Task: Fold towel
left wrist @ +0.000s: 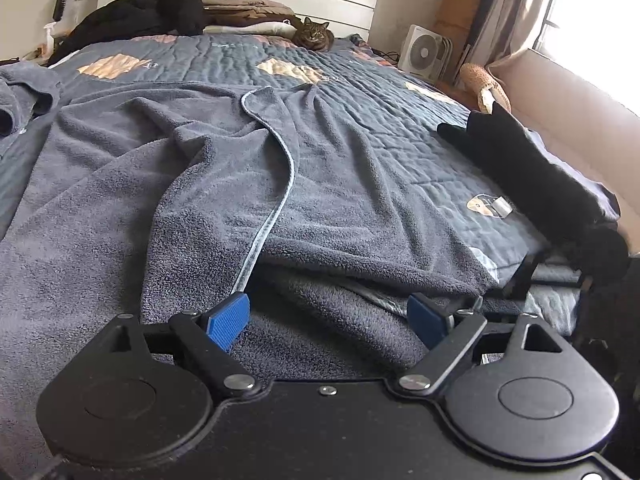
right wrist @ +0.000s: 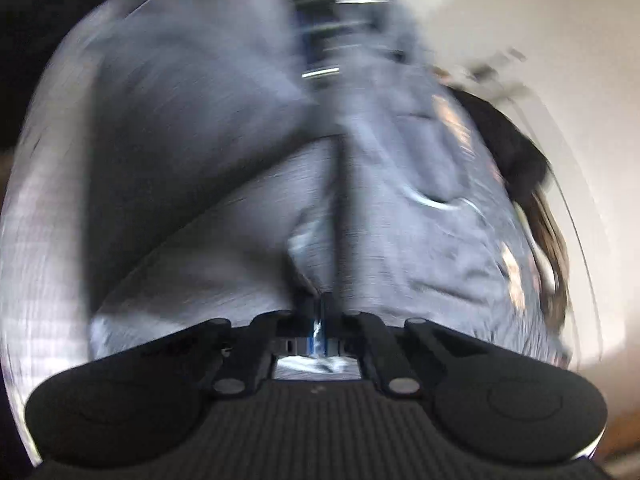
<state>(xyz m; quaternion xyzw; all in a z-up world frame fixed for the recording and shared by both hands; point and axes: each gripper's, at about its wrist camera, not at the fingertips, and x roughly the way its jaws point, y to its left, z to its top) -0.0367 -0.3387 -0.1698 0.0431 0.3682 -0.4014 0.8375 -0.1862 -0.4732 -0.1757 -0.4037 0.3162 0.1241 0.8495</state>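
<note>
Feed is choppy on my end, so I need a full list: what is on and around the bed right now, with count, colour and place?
towel: one, grey-blue with a pale hem, spread rumpled over the near bed
quilt: one, blue with tan patches, covering the bed
tabby cat: one, brown, lying at the headboard
black cat: one, at the bed's right edge
dark clothing: one heap, black, far left by the pillows
fan: one, white, on the floor right of the bed
left gripper: black with blue pads, open over the towel
right gripper: black, shut on a pale fabric edge; view blurred
</note>
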